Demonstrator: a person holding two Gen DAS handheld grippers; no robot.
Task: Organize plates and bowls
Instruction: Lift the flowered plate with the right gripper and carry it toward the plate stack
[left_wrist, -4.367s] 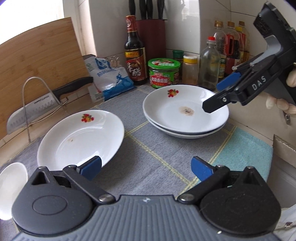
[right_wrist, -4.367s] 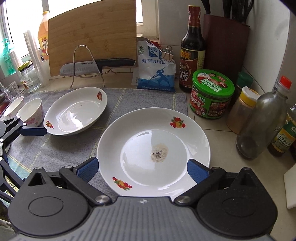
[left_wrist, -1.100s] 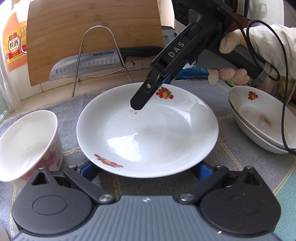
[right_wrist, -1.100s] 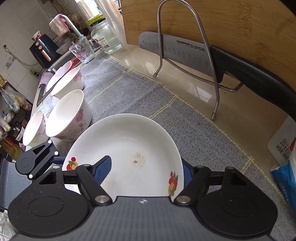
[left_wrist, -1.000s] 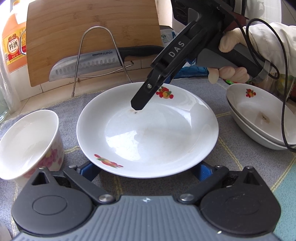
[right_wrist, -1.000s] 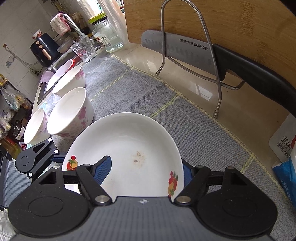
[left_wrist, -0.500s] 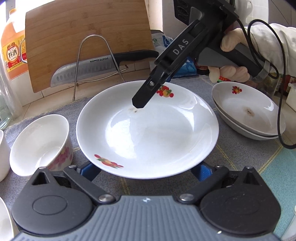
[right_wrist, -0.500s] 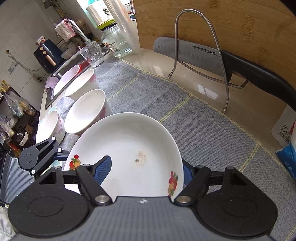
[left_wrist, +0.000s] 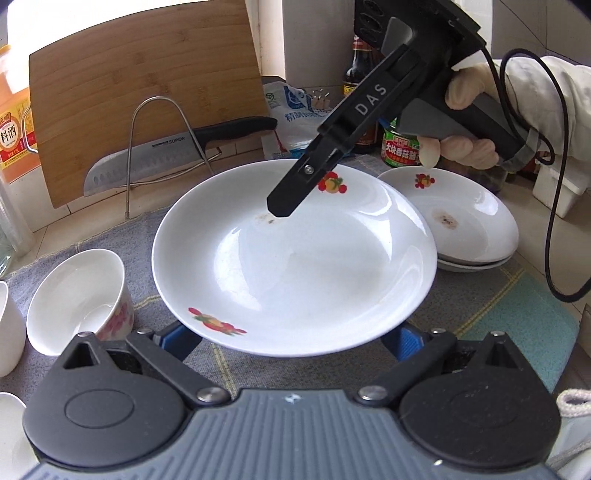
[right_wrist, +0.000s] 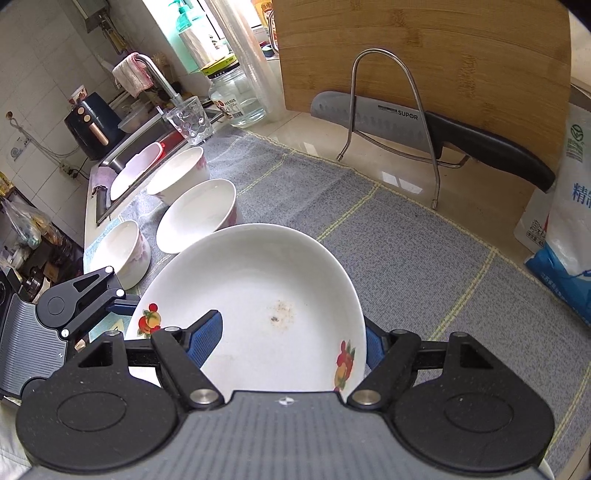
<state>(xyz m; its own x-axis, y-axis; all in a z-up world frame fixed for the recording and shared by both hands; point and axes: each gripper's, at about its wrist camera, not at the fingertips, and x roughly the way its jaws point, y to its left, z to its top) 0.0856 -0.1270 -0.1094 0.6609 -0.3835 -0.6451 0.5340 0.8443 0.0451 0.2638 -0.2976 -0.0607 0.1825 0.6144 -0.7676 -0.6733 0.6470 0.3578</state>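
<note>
The plate hung in the middle of the left wrist view, clear above the grey cloth that covered the desk, and both tools were on it. The right gripper had it by the rim: one blue pad lay on the white inside, the other finger sat behind the edge, clamped on the plate beside the fruit print. In the left wrist view that same right gripper came down from the upper right, a gloved hand on its handle, its black tip over a brown smear.

The left gripper was underneath the near edge, both blue fingertips poking out from under the rim, spread wide. Whether they pressed on the plate, I could not tell; the plate hid the contact.

To the right of the frame sat the stack of plates, the top one bearing a brown stain. At lower left stood a flowered bowl; the right wrist view showed more bowls lined up toward the sink at left.

Behind, at upper centre, a bamboo cutting board leaned upright, with a knife resting across a wire rack.
</note>
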